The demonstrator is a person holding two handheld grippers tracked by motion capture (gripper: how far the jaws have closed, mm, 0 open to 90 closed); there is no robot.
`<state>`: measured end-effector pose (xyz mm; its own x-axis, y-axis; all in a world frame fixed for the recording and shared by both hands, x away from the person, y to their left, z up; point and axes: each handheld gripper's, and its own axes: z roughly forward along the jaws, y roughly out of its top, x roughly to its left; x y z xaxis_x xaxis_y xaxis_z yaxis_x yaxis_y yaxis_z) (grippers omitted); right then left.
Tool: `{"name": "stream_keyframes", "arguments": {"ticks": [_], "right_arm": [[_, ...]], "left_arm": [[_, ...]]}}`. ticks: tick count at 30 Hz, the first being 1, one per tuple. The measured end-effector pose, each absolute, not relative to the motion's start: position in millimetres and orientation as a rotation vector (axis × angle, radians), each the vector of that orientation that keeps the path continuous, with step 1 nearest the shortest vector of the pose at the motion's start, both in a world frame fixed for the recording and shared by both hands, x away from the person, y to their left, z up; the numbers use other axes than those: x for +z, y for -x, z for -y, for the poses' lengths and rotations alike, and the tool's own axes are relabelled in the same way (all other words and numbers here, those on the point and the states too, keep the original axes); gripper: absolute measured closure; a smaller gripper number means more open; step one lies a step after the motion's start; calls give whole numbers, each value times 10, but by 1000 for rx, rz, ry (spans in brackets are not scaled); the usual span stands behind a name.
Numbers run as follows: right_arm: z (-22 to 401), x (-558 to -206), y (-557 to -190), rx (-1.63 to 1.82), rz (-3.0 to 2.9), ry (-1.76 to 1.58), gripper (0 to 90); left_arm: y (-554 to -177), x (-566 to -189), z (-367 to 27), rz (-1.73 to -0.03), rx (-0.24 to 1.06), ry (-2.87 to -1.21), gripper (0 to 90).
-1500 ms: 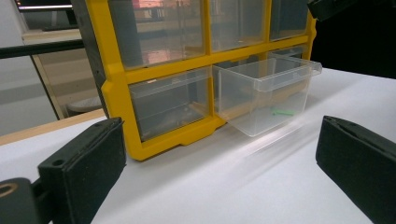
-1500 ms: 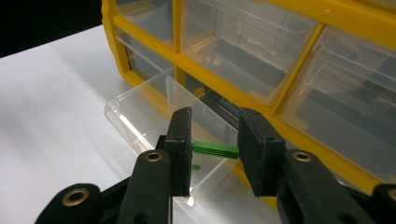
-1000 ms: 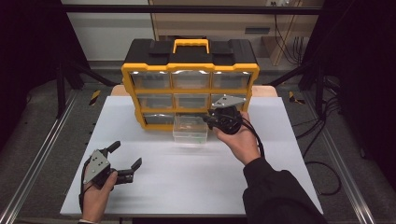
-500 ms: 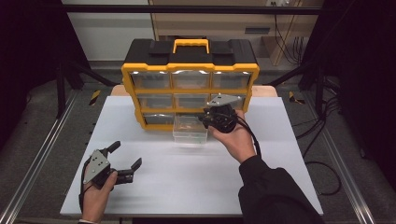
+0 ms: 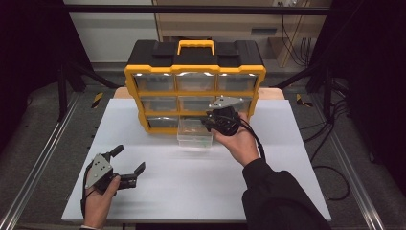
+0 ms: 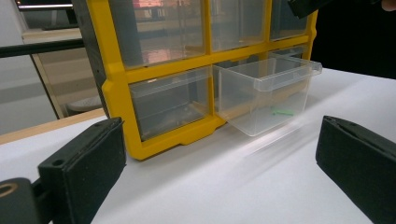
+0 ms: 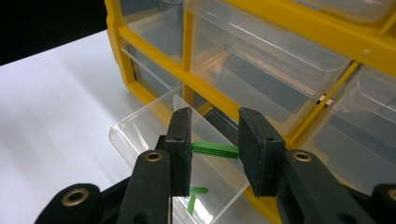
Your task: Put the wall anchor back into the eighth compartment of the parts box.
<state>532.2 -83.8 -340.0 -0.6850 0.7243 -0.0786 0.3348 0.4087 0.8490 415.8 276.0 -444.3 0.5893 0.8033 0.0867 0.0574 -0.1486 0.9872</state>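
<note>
since a second ago your right hand has drifted a little toward the pulled-out drawer, while your left hand has stayed put. your right gripper [image 7: 215, 140] is clenched on a small green ribbed piece [image 7: 215, 149], which sits pinched between the two black pads just above the open clear drawer [image 7: 140, 123]. a second green piece [image 7: 194, 196] lies on the bottom of that drawer, below the jaws; in the left gripper view it shows through the drawer's clear front wall [image 6: 282, 112]. in the high view the right gripper [image 5: 221, 120] hovers at the drawer's [image 5: 194, 134] right side, right in front of the yellow and black organizer [image 5: 194, 72]. the drawer belongs to the middle slot of the organizer's bottom row and is drawn out over the white desk [image 5: 201, 177]. your left gripper [image 5: 127, 165] rests near the desk's front left corner, well apart from the organizer, with its jaws spread wide and nothing between them.
</note>
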Motion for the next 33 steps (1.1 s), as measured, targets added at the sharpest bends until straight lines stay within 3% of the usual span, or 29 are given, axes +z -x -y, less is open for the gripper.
{"name": "stream_keyframes", "arguments": {"ticks": [17, 27, 33], "right_arm": [[676, -3520, -5374, 1158, -2295, -894, 652], [681, -3463, -5322, 1173, -2280, -927, 432], [709, -3402, -5217, 1172, -2226, -908, 255]], "left_arm": [[-4160, -4449, -2753, -737, 764, -1606, 10], [-4159, -4447, -2758, -738, 765, -1605, 10], [-4167, -4458, -2741, -739, 764, -1619, 10]]}}
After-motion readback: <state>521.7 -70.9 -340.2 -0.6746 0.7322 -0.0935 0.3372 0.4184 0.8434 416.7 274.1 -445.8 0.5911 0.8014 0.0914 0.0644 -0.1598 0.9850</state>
